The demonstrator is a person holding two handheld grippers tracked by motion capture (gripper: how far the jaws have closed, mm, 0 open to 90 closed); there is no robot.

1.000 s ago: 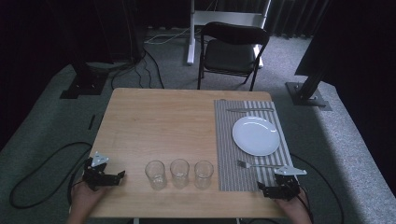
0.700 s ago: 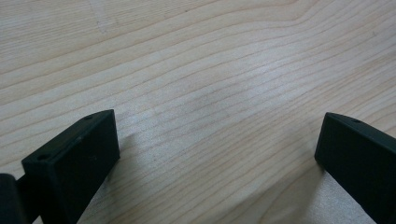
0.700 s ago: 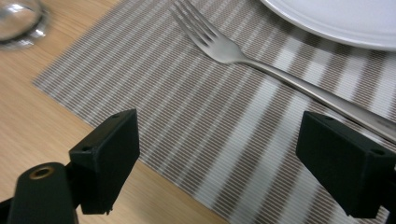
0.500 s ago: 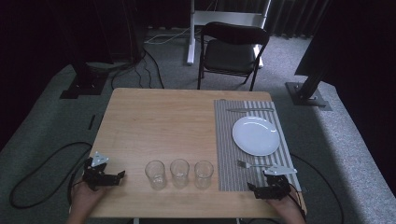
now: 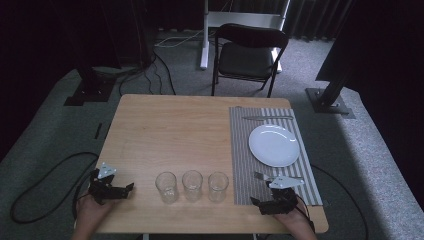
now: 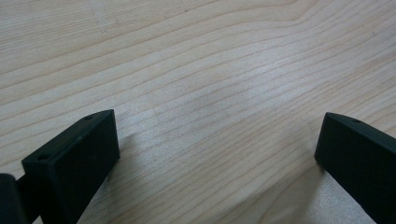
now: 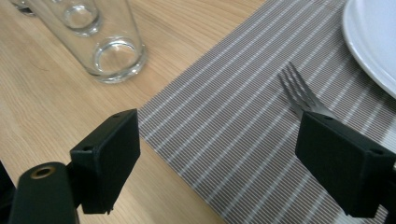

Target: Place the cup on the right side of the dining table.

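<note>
Three empty clear glasses (image 5: 192,183) stand in a row near the table's front edge. Right of them a striped grey placemat (image 5: 245,150) carries a white plate (image 5: 274,145), a knife (image 5: 267,118) at its far end and a fork (image 5: 260,176) near its front. My left gripper (image 5: 127,189) rests at the front left corner, open, with bare wood between its jaws (image 6: 217,154). My right gripper (image 5: 256,204) sits open over the placemat's front left corner (image 7: 219,158). In the right gripper view the fork (image 7: 296,91) lies just beyond its right jaw and the nearest glass (image 7: 112,51) is ahead to the left.
The wooden table (image 5: 170,135) is bare across its left and middle. A black folding chair (image 5: 247,57) stands behind the far edge. Cables (image 5: 45,175) run over the floor at the left. The plate's rim (image 7: 373,42) shows at the top right of the right gripper view.
My right gripper has slid left along the front edge, from the placemat's right part to its left corner. The left gripper has stayed put.
</note>
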